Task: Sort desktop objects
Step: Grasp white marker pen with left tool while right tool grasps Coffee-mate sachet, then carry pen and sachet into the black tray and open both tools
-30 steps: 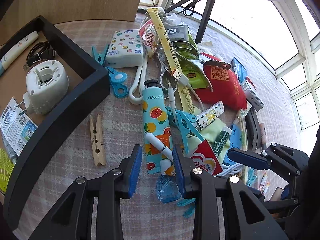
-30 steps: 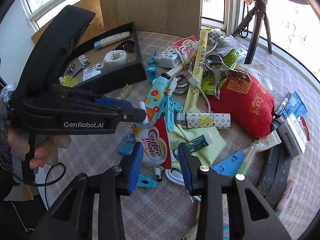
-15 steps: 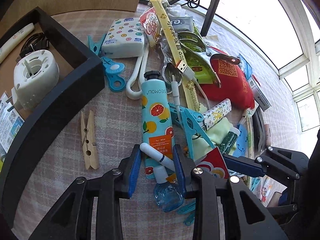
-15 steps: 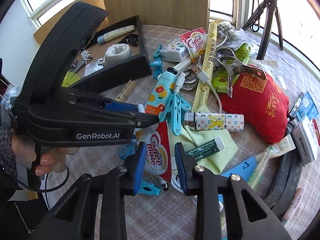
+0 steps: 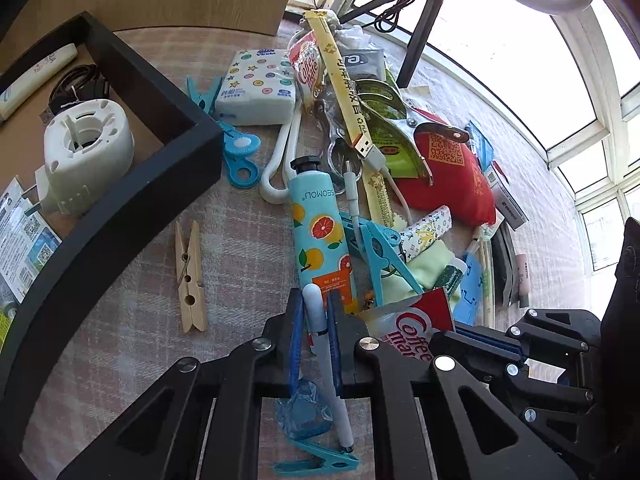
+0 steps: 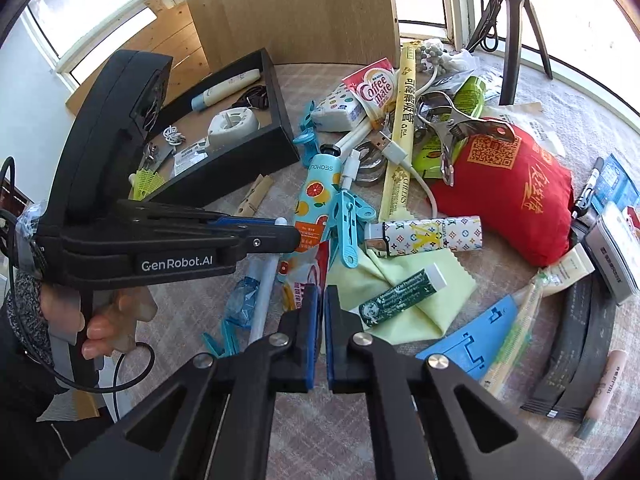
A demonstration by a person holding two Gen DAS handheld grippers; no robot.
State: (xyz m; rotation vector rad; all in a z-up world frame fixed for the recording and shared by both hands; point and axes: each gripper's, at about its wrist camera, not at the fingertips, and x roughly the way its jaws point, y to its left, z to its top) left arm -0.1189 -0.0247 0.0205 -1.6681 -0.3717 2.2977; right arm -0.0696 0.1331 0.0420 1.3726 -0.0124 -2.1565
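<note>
A white pen [image 5: 322,344] lies on the checked cloth, over a blue wrapper and a blue clip. My left gripper [image 5: 315,304] points down at it and its jaws are closing, with the blue pads against both sides of the pen's barrel. From the right wrist view, the left gripper [image 6: 298,236] sits over the pen [image 6: 264,284]. A red and white Coffee mate sachet [image 5: 408,328] lies just right of the pen. My right gripper [image 6: 321,292] is shut on the lower edge of the sachet [image 6: 306,272].
A black tray [image 5: 120,216] at the left holds a white round device [image 5: 84,156] and small items. Nearby lie a wooden clothespin [image 5: 190,276], a fruit-print tube [image 5: 320,224], a blue clip [image 5: 384,256], a red pouch [image 5: 452,176], a yellow-green cloth [image 6: 420,280] and a patterned lighter [image 6: 428,236].
Both pairs of jaws have closed. The left went from open around the pen to pressing on it. The right narrowed onto the Coffee mate sachet.
</note>
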